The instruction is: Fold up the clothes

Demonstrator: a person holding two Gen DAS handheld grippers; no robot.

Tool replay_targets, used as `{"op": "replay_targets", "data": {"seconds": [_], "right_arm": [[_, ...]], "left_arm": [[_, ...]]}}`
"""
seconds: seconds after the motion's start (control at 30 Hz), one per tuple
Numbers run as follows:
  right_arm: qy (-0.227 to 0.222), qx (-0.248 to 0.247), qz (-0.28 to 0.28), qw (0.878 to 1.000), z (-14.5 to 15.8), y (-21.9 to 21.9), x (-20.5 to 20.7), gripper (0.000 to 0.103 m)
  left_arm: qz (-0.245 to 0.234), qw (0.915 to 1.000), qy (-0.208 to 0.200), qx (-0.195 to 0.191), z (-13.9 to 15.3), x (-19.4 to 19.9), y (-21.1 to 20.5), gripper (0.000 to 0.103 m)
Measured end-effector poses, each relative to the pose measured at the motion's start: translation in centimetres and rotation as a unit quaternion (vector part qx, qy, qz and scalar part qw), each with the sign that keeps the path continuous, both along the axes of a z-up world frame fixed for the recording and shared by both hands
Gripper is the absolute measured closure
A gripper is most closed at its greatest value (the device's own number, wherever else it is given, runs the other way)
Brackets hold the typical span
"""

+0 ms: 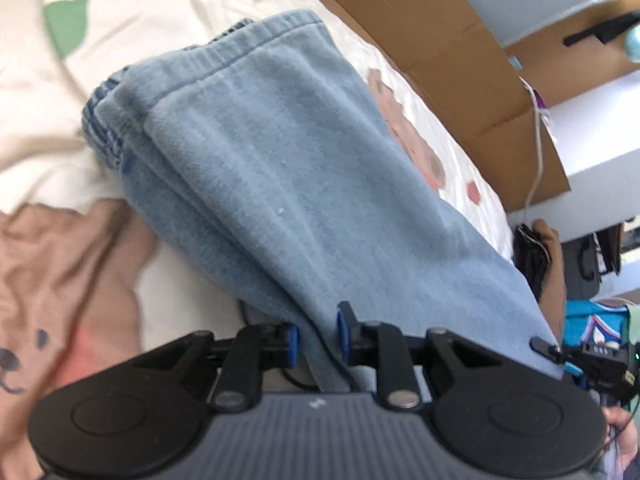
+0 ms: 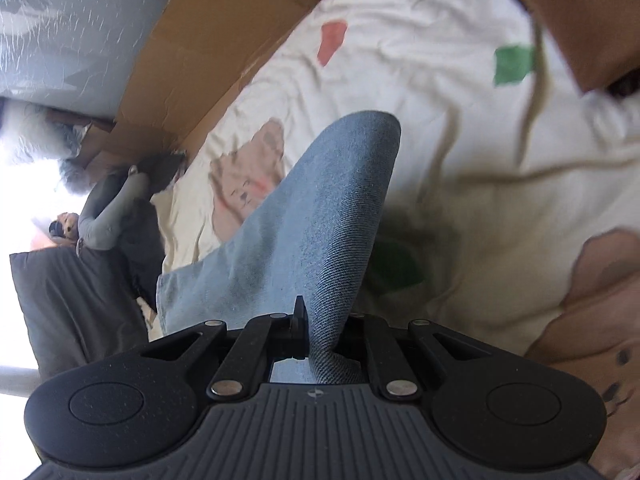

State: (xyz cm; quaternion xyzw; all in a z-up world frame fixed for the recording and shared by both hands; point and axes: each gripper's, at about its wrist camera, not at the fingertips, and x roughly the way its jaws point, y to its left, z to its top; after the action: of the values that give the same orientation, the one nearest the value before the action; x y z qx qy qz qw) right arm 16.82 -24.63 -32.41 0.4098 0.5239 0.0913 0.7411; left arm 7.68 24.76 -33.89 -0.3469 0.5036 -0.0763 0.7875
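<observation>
The light blue jeans (image 1: 304, 184) are seen lying folded over a cream printed bedsheet (image 1: 160, 32), the elastic waistband end farthest from the left gripper (image 1: 318, 340), whose blue pads are pinched on a fold of the denim. A second fold (image 2: 332, 220) is clamped tightly in the right gripper (image 2: 320, 332). Open sheet (image 2: 480, 140) is left beyond the denim's rounded edge; a cardboard box (image 1: 440, 52) bounds the bed's edge.

A: Daylight, bright. Right wrist view blows out white at left edge; soft shadow beside the jeans (image 2: 320, 216) on the bedsheet (image 2: 480, 160).

B: Both views motion-smeared; fisheye bends corners dark.
</observation>
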Motion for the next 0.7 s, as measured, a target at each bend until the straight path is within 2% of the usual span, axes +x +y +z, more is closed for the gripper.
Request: {"op": "replay_targets", "data": {"seconds": [0.2,0.37,0.47,0.53,0.57,0.7], "right_arm": [[0.001,-0.038,-0.006,0.999,1.8,-3.3,1.1,0.098],[0.022,-0.060,-0.025,0.998,0.7,-6.0,1.9,0.097],[0.054,-0.082,-0.029,0.995,-1.5,-6.2,1.4,0.077],[0.061,-0.091,-0.028,0.994,-2.9,-6.1,0.5,0.074],[0.062,-0.087,-0.028,0.994,-3.5,-6.2,0.1,0.067],[0.056,-0.087,-0.033,0.994,-4.6,-6.9,-1.6,0.055]], "left_arm": [[-0.047,0.9988,-0.010,-0.008,0.2,-0.4,-4.1,0.082],[-0.078,0.9968,-0.005,-0.014,-0.4,-0.3,-6.6,0.079],[-0.096,0.9954,0.004,-0.006,-0.1,-0.7,-6.8,0.077],[-0.097,0.9951,0.010,-0.017,0.1,-0.8,-6.2,0.077],[-0.095,0.9950,0.013,-0.026,0.3,-0.8,-5.9,0.077],[-0.094,0.9951,0.010,-0.029,1.0,-0.8,-4.8,0.077]]}}
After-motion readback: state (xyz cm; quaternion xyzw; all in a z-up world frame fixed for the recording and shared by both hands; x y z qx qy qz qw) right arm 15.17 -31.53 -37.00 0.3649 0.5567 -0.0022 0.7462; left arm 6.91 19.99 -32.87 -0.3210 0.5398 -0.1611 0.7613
